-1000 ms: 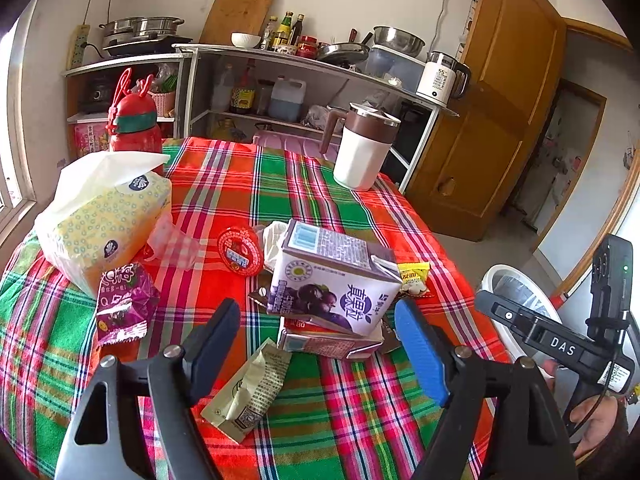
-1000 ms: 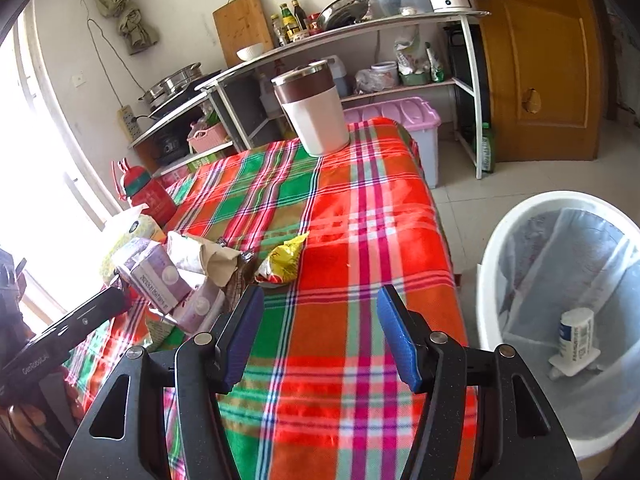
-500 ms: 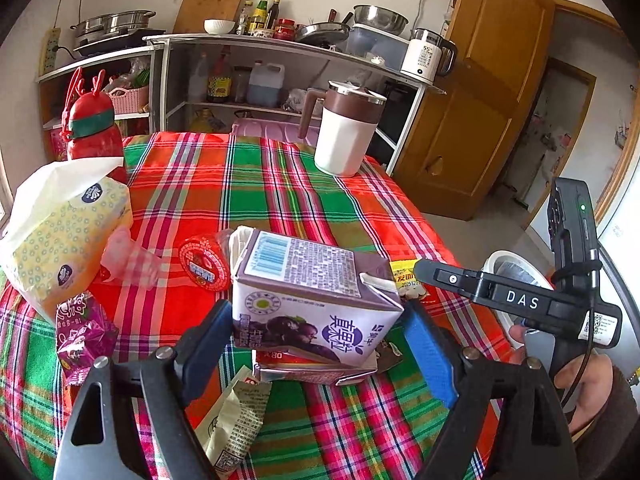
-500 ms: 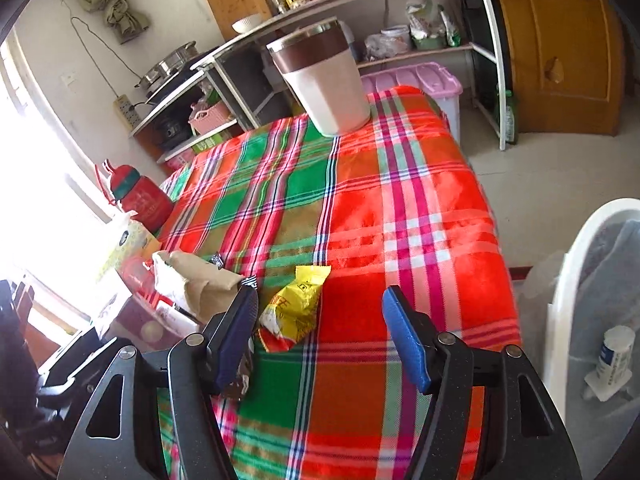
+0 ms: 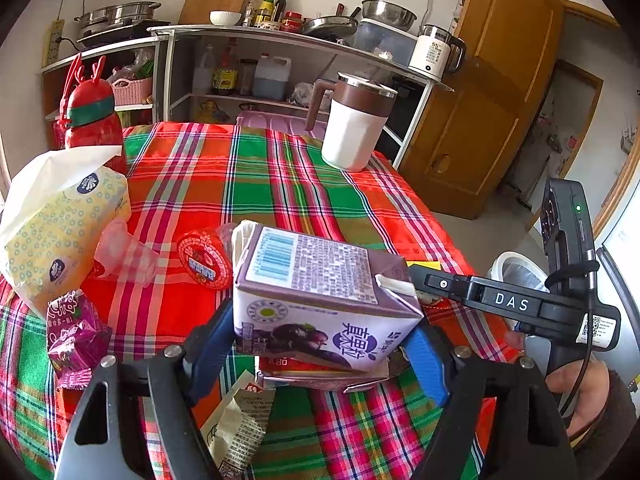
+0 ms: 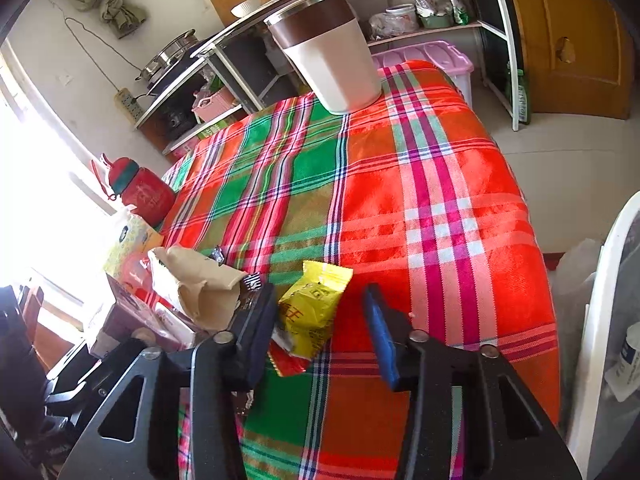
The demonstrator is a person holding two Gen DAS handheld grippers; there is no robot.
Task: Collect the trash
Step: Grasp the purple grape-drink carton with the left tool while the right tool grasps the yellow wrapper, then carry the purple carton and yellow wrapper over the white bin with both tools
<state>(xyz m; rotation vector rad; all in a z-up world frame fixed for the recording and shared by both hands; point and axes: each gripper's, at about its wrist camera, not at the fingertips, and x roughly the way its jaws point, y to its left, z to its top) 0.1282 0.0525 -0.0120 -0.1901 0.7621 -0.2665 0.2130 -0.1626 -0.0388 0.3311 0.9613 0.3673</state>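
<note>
A purple milk carton [image 5: 320, 280] lies on a flattened red carton [image 5: 320, 376] on the plaid tablecloth [image 5: 260, 184]. My left gripper [image 5: 320, 354] has its jaws closing on the purple carton, and both blue pads look to touch its ends. In the right wrist view a yellow snack packet [image 6: 312, 308] lies between the fingers of my right gripper [image 6: 320, 328]. Those jaws are closing; the right pad [image 6: 380, 332] stands apart from the packet. A crushed beige paper cup [image 6: 200, 288] lies just left of it.
More litter lies around the carton: a purple wrapper [image 5: 76, 336], a red round lid [image 5: 204, 260], a clear cup [image 5: 128, 248], a beige wrapper [image 5: 240, 428]. A tissue pack [image 5: 60, 220], red bottle [image 5: 92, 120] and white jug [image 5: 356, 128] stand on the table. A white bin [image 6: 600, 320] is beside its right edge.
The left gripper closed in on the purple carton and its fingers drew up to it. The right gripper swung from the bin side to the yellow packet, and its jaws narrowed.
</note>
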